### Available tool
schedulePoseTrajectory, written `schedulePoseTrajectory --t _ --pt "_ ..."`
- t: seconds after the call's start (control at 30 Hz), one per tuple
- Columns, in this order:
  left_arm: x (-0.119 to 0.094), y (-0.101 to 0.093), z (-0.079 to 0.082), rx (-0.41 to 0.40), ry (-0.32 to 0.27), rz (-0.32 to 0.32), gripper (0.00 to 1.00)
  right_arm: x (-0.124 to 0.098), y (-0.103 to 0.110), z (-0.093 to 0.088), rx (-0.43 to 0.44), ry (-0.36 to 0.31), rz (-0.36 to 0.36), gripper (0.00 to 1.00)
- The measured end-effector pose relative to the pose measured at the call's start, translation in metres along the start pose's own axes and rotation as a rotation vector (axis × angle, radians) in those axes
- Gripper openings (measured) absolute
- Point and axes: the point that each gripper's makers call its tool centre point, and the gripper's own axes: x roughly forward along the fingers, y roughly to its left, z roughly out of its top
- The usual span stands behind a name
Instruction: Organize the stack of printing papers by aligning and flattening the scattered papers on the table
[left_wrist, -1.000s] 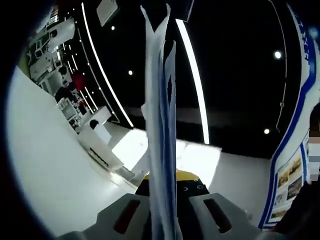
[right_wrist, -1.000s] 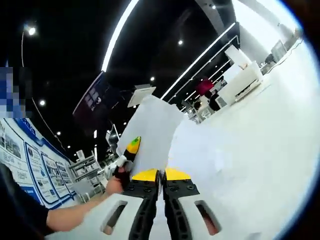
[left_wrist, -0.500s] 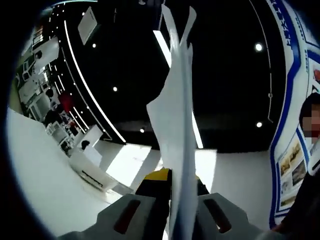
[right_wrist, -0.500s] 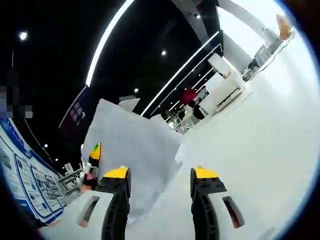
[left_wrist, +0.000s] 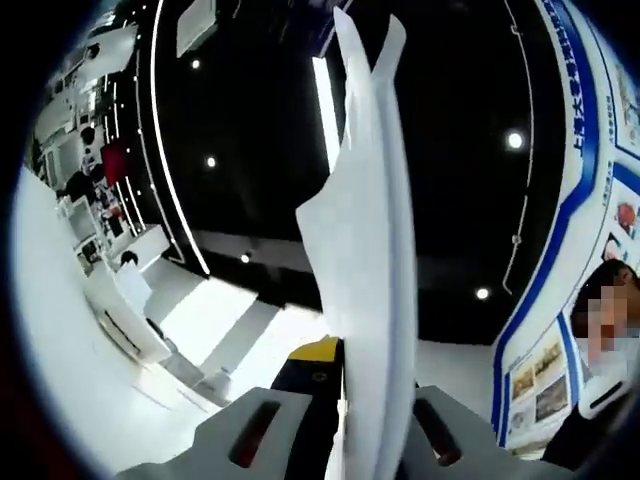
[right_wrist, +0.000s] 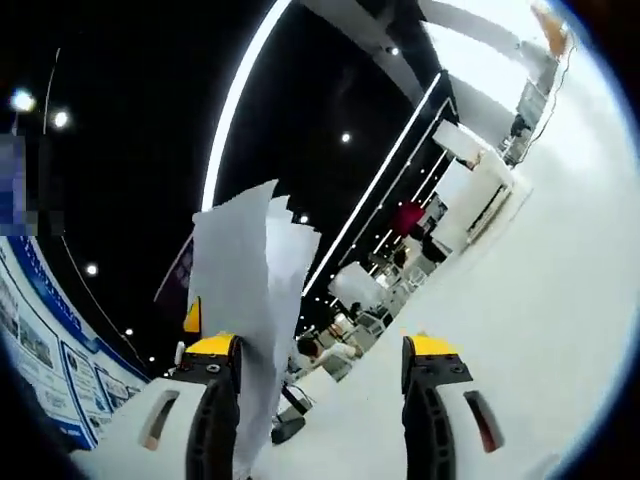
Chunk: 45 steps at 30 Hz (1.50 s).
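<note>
— Where's the paper right now?

— Up off the bench (right_wrist: 560, 300). In the left gripper view the stack of papers (left_wrist: 365, 250) stands on edge, rising from between the jaws of the left gripper (left_wrist: 345, 440), which is clamped on its lower edge. The sheets fan apart a little at the top, so the edges are not lined up.

— And the other one?

— The right gripper (right_wrist: 325, 420) has its jaws spread wide, yellow tips well apart, with nothing between them. In the right gripper view the papers (right_wrist: 245, 320) stand upright just beside its left jaw, uneven along the top, one sheet peeking past another. I can't tell whether that jaw touches them.

— Anything behind all that?

— A dark ceiling with long light strips (left_wrist: 325, 100) and small round spotlights. A wall with blue trim and posters (left_wrist: 535, 375) runs along the right of the left gripper view, and a person's dark sleeve (left_wrist: 585, 440) sits in the lower right corner. Far off there are white counters (right_wrist: 475, 190) and something red (right_wrist: 407, 217) near them, too small to make out.
</note>
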Motion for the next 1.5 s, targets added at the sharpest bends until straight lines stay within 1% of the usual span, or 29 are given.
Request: schedulePoseTrajectory --t 0.07,0.13,0.17,0.2,0.27,0.33,0.4,0.43,0.47,0.5,0.53,0.6,0.67,0.73,0.77,0.87,0.9,0.93,0.97,1.0,1.03,1.07,1.1,1.13,1.2,1.23,1.33,1.43,1.5 --pt "0.004 -0.002 -0.004 -0.026 0.004 -0.016 0.05 0.002 0.008 0.003 0.023 -0.013 0.042 0.53" --pt "0.007 -0.005 -0.010 -0.068 0.001 -0.028 0.05 0.009 0.030 0.012 0.097 -0.043 0.165 0.52" --pt "0.008 -0.005 -0.010 -0.085 -0.007 -0.031 0.05 0.010 0.034 0.014 0.101 -0.052 0.186 0.50" --pt "0.010 -0.007 -0.012 -0.105 -0.014 -0.039 0.05 0.011 0.039 0.014 0.099 -0.054 0.209 0.47" --pt "0.012 -0.008 -0.015 -0.115 -0.016 -0.043 0.05 0.012 0.049 0.013 0.138 -0.049 0.264 0.43" --pt "0.014 -0.008 -0.017 -0.125 -0.016 -0.045 0.05 0.011 0.057 0.012 0.161 -0.031 0.313 0.33" --pt "0.014 -0.008 -0.018 -0.131 -0.019 -0.042 0.05 0.009 0.061 0.011 0.146 -0.015 0.338 0.20" --pt "0.014 -0.007 -0.019 -0.131 -0.018 -0.039 0.05 0.008 0.064 0.012 0.122 -0.010 0.350 0.14" --pt "0.014 -0.007 -0.021 -0.121 -0.011 -0.038 0.05 0.007 0.065 0.012 0.120 -0.005 0.353 0.09" --pt "0.013 -0.005 -0.024 -0.100 0.005 -0.031 0.05 0.005 0.065 0.012 0.079 0.002 0.362 0.02" --pt "0.012 -0.003 -0.025 -0.090 0.013 -0.025 0.05 0.004 0.066 0.013 0.040 0.001 0.365 0.00" --pt "0.010 -0.001 -0.027 -0.074 0.021 -0.018 0.05 0.003 0.065 0.015 -0.014 -0.004 0.354 0.00" --pt "0.007 -0.001 -0.029 -0.044 0.037 -0.018 0.06 0.001 0.066 0.019 -0.022 -0.004 0.359 0.00" --pt "0.005 -0.001 -0.035 0.009 0.081 -0.022 0.06 0.000 0.063 0.025 -0.031 -0.003 0.353 0.00" --pt "0.003 -0.001 -0.038 0.045 0.114 -0.020 0.06 0.000 0.061 0.030 -0.034 -0.002 0.352 0.00" --pt "0.002 -0.002 -0.043 0.085 0.166 -0.014 0.06 -0.002 0.061 0.034 -0.077 0.038 0.361 0.00" --pt "0.003 -0.003 -0.045 0.111 0.191 -0.019 0.06 -0.004 0.061 0.035 -0.116 0.079 0.361 0.00" --pt "0.002 -0.004 -0.047 0.124 0.209 -0.024 0.06 -0.004 0.061 0.036 -0.133 0.086 0.361 0.00" --pt "0.003 -0.005 -0.049 0.145 0.235 -0.027 0.06 -0.005 0.062 0.038 -0.142 0.095 0.364 0.00" --pt "0.002 -0.006 -0.053 0.174 0.279 -0.030 0.07 -0.006 0.063 0.044 -0.151 0.099 0.366 0.00" --pt "0.001 -0.007 -0.056 0.196 0.303 -0.029 0.07 -0.007 0.062 0.047 -0.168 0.111 0.361 0.00" --pt "0.001 -0.006 -0.057 0.205 0.319 -0.027 0.07 -0.008 0.061 0.050 -0.177 0.114 0.359 0.00" --pt "0.000 -0.006 -0.058 0.219 0.332 -0.019 0.08 -0.011 0.059 0.059 -0.181 0.107 0.358 0.00" --pt "0.000 -0.005 -0.057 0.224 0.333 -0.017 0.09 -0.012 0.058 0.063 -0.181 0.100 0.355 0.00" --pt "-0.003 -0.002 -0.053 0.228 0.334 -0.010 0.12 -0.017 0.051 0.080 -0.157 0.083 0.343 0.00" --pt "-0.005 0.000 -0.051 0.229 0.334 -0.005 0.13 -0.019 0.050 0.085 -0.155 0.081 0.340 0.00" --pt "-0.010 0.009 -0.047 0.230 0.347 0.013 0.14 -0.027 0.045 0.101 -0.159 0.094 0.331 0.00" --pt "-0.014 0.009 -0.051 0.246 0.397 0.009 0.15 -0.033 0.043 0.107 -0.172 0.123 0.337 0.00" --pt "-0.015 0.007 -0.057 0.266 0.450 -0.008 0.17 -0.038 0.046 0.110 -0.193 0.158 0.355 0.00"
